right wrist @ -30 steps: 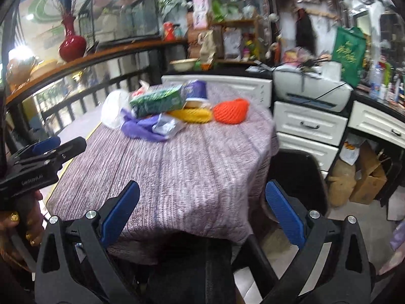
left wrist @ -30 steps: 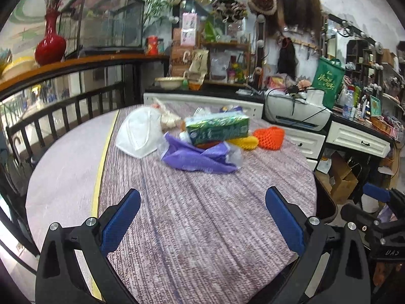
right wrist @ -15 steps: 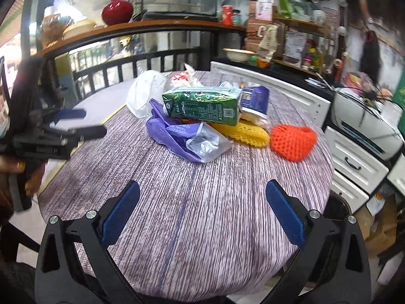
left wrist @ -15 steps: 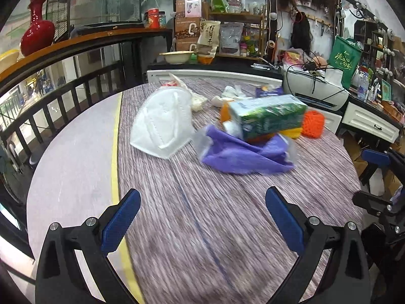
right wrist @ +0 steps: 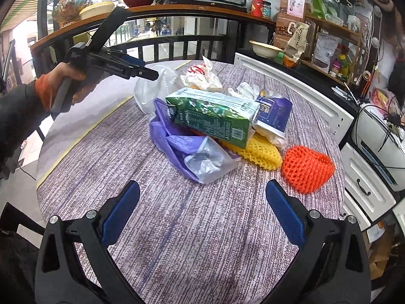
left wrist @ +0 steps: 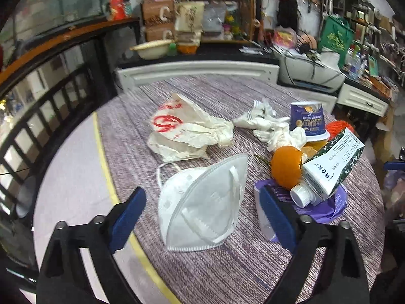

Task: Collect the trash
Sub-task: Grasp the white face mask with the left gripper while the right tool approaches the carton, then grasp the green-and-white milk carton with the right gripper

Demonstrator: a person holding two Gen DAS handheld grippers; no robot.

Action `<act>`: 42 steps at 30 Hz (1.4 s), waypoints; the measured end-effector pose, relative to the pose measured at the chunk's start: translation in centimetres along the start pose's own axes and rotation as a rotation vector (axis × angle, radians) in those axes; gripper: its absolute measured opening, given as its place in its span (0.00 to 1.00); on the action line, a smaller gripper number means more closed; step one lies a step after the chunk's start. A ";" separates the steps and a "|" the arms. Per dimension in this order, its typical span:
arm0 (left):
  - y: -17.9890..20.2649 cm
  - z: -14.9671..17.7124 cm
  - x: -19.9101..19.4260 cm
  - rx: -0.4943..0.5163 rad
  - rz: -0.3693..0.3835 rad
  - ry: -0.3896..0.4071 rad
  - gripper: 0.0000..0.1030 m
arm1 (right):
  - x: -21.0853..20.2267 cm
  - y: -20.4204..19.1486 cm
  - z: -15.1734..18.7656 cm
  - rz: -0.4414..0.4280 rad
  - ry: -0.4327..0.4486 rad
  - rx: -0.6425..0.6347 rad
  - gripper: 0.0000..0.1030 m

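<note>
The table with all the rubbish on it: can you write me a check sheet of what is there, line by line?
Surface: round table under a purple-grey woven cloth.
Job's things: white face mask; crumpled white bag with red print; green carton lying on a purple plastic bag; purple cup tipped upside down; orange peel; yellow foam net; orange foam net.
Clutter: white crumpled gloves or tissue.
Tongs: left tongs closing around the mask, pads not touching it; right tongs open, empty.
Cables: black cables over the white printer.
Surroundings: black railing, packed shelves, white drawers.
</note>
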State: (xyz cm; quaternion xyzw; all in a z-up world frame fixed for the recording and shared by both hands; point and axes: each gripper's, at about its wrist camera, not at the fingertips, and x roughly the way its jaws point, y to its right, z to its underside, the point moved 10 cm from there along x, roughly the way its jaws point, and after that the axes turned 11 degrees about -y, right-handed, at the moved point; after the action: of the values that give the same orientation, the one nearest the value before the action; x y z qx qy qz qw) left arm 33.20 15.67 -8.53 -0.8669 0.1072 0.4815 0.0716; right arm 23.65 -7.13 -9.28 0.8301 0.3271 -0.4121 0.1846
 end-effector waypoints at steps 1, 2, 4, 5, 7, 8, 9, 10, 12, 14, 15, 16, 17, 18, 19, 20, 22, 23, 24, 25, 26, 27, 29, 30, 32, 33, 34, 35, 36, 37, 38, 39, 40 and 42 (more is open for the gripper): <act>-0.3 -0.1 0.5 0.005 0.012 -0.019 0.78 | 0.2 0.3 0.1 0.004 -0.008 0.005 0.95; -0.2 0.0 1.2 0.013 0.021 -0.043 0.75 | 0.4 0.5 0.0 0.008 -0.014 0.007 0.95; 0.4 0.1 2.0 0.023 0.064 -0.071 0.61 | 0.4 0.9 0.0 0.019 -0.019 0.008 0.95; 0.8 0.3 2.3 0.022 0.083 -0.078 0.60 | 0.3 1.1 -0.1 0.024 -0.020 0.009 0.95; 1.4 0.9 2.5 0.033 0.079 -0.073 0.37 | 0.3 1.4 -0.3 0.027 -0.022 0.009 0.95; 1.5 1.2 2.5 0.032 0.076 -0.073 0.31 | 0.3 1.5 -0.5 0.028 -0.022 0.009 0.95; 1.6 1.5 2.4 0.028 0.076 -0.067 0.19 | 0.4 1.6 -0.6 0.027 -0.022 0.008 0.95; 2.0 1.9 2.1 0.026 0.085 -0.057 0.11 | 0.5 1.6 -0.7 0.024 -0.024 0.005 0.95; 2.1 2.4 1.6 0.022 0.075 -0.036 0.10 | 0.9 1.6 -1.1 0.019 -0.028 -0.007 0.95; 2.0 2.7 1.1 -0.003 0.059 -0.016 0.09 | 1.3 1.1 -1.9 0.019 -0.028 -0.037 0.95; 1.9 2.9 0.7 -0.021 0.059 -0.005 0.09 | 1.4 0.8 -2.5 0.018 -0.027 -0.056 0.95; 1.8 2.9 0.4 -0.037 0.059 0.008 0.09 | 1.5 0.5 -3.4 0.016 -0.029 -0.085 0.95; 1.7 3.0 -0.1 -0.062 0.063 0.027 0.09 | 1.5 0.3 -4.0 0.019 -0.028 -0.107 0.95; 1.5 3.1 -0.7 -0.085 0.057 0.045 0.09 | 1.4 0.1 -4.9 0.027 -0.019 -0.136 0.95; 1.3 3.3 -1.2 -0.101 0.037 0.060 0.09 | 1.2 -0.2 -6.0 0.036 -0.009 -0.172 0.95; 1.1 3.5 -1.8 -0.121 0.015 0.074 0.09 | 1.2 -0.4 -7.0 0.042 -0.009 -0.205 0.95; 1.1 3.9 -2.9 -0.159 0.023 0.096 0.09 | 1.5 -0.8 -8.4 0.051 -0.021 -0.271 0.95; 1.0 4.1 -3.4 -0.172 0.018 0.106 0.09 | 2.0 -1.0 -9.0 0.060 -0.041 -0.318 0.95; 1.1 4.4 -3.8 -0.181 0.012 0.112 0.09 | 2.6 -1.2 -9.5 0.074 -0.062 -0.365 0.95; 1.2 4.7 -4.2 -0.190 0.009 0.121 0.09 | 3.2 -1.2 -9.9 0.083 -0.080 -0.400 0.95; 1.2 4.9 -4.6 -0.197 0.008 0.130 0.09 | 3.8 -1.3 -10.2 0.090 -0.104 -0.440 0.93; 1.3 5.3 -4.9 -0.204 0.010 0.136 0.09 | 4.4 -1.5 -10.3 0.094 -0.124 -0.478 0.86; 1.6 5.8 -5.4 -0.216 0.023 0.140 0.09 | 5.8 -1.7 -10.4 0.103 -0.174 -0.553 0.82; 1.8 6.0 -5.4 -0.221 0.028 0.141 0.09 | 6.8 -1.7 -10.3 0.102 -0.215 -0.588 0.81; 2.1 6.5 -5.6 -0.226 0.037 0.141 0.09 | 7.9 -1.7 -9.8 0.115 -0.248 -0.631 0.77; 2.2 6.7 -5.6 -0.228 0.041 0.142 0.09 | 8.4 -1.7 -9.6 0.113 -0.268 -0.648 0.75; 2.3 6.8 -5.7 -0.230 0.045 0.143 0.09 | 9.0 -1.9 -9.2 0.109 -0.290 -0.668 0.72; 2.3 6.9 -5.6 -0.230 0.046 0.143 0.09 | 9.5 -1.9 -9.0 0.117 -0.303 -0.683 0.69; 2.4 7.2 -5.6 -0.229 0.043 0.143 0.09 | 9.8 -1.9 -8.8 0.123 -0.312 -0.693 0.68; 2.5 7.4 -5.6 -0.229 0.038 0.143 0.09 | 10.1 -2.1 -8.6 0.121 -0.318 -0.703 0.66; 2.6 7.4 -5.4 -0.228 0.038 0.140 0.09 | 10.4 -2.2 -8.5 0.119 -0.321 -0.709 0.64; 2.7 7.6 -5.3 -0.228 0.045 0.138 0.09 | 10.6 -2.3 -8.3 0.120 -0.322 -0.715 0.62; 2.8 7.7 -5.3 -0.230 0.049 0.138 0.09 | 10.8 -2.5 -8.1 0.123 -0.323 -0.718 0.61; 3.0 7.8 -5.1 -0.233 0.051 0.142 0.09 | 10.9 -2.8 -7.8 0.125 -0.323 -0.716 0.59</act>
State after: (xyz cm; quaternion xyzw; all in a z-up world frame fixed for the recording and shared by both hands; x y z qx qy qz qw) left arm 23.46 15.15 -8.33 -0.8981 0.0774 0.4300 -0.0496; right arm 30.95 3.64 -13.52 0.6562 0.3657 -0.3851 0.5361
